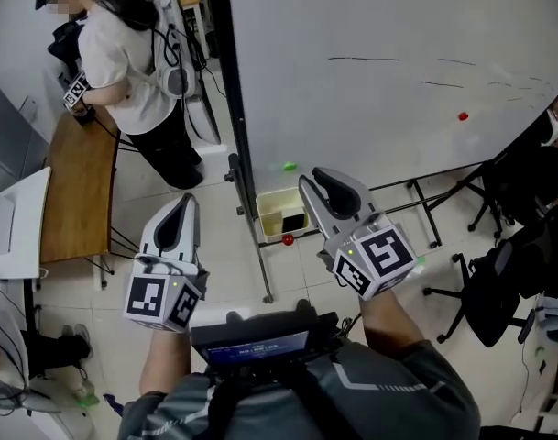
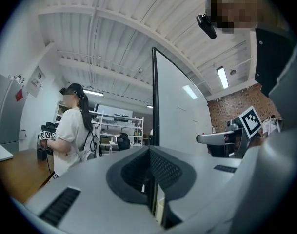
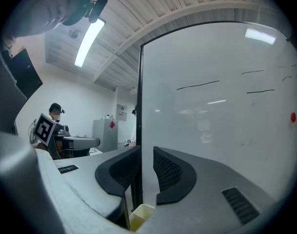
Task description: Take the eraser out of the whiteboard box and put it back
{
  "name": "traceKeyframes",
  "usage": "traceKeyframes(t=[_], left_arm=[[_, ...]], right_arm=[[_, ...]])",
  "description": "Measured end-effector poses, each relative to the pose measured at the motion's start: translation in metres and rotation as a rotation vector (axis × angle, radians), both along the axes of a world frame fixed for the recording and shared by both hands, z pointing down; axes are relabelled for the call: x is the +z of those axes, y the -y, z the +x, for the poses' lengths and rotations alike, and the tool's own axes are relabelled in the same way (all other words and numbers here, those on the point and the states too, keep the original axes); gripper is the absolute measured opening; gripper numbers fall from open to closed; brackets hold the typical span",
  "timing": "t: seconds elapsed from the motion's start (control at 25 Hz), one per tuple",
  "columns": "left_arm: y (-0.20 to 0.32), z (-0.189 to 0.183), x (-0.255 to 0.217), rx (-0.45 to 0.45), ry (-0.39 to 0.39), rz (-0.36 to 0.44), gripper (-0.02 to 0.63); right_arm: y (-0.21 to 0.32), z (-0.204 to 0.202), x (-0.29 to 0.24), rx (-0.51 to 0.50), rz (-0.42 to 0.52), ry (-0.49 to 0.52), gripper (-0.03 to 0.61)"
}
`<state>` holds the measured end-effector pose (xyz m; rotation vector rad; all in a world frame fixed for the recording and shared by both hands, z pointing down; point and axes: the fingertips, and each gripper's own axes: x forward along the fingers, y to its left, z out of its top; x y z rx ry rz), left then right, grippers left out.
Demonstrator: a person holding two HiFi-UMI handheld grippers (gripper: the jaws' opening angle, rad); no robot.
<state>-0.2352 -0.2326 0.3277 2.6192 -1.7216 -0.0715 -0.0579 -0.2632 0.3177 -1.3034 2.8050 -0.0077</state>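
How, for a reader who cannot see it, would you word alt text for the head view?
Seen from above, the left gripper and right gripper, both empty, point toward a cream box at the foot of a freestanding whiteboard, a dark eraser inside it. Another person stands by a wooden table at upper left.

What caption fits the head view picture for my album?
Left gripper and right gripper face a pale yellow plastic box holding a black eraser by the white whiteboard.
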Motion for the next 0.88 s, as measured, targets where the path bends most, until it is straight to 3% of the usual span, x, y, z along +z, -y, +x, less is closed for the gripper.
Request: traceKeyframes(t=[0.32, 0.64, 0.88], left_arm=[[0.021, -0.04, 0.02, 0.049, -0.007, -0.032, 0.032], [0.043, -0.028, 0.08, 0.041, -0.031, -0.134, 0.034], [0.048, -0.025, 0.134, 0.018, -0.021, -0.201, 0.035]], right_arm=[[0.012, -0.034, 0.041, 0.084, -0.078, -0.034, 0.165], [0.038, -0.015, 0.128, 0.155, -0.229, -0.153, 0.235], [0.041, -0.01, 0.193, 0.17, -0.324, -0.207, 0.236]])
